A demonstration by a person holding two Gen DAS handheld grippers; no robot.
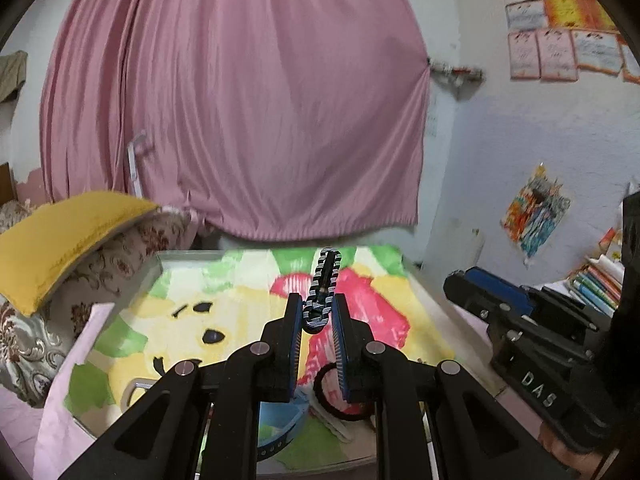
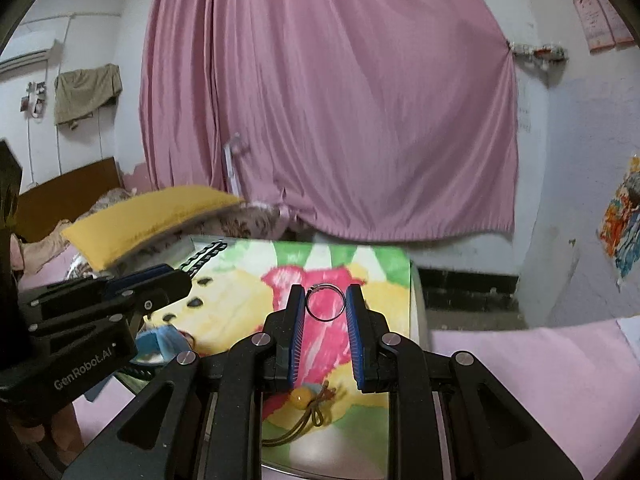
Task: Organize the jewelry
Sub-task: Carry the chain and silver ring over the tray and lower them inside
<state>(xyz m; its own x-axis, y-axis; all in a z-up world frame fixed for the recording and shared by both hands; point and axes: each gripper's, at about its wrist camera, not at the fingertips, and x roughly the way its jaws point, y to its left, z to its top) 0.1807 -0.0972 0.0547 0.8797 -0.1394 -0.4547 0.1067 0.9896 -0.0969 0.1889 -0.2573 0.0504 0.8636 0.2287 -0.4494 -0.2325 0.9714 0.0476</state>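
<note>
Painted cartoon cloth point(image 1: 240, 292) is covering the surface at lower centre; pink curtain point(image 1: 240, 100) is filling the upper frame, yellow pillow point(image 1: 68, 236) lying at left. Left gripper point(image 1: 318, 316) is clenching a black-and-white bracelet point(image 1: 325, 280); right gripper point(image 2: 326, 304) is pinching a silver ring point(image 2: 326, 302). Yellow bead cord point(image 2: 308, 404) is lying half hidden under the fingers. Casings are reading "DAS" and "GenRobot.AI".
</note>
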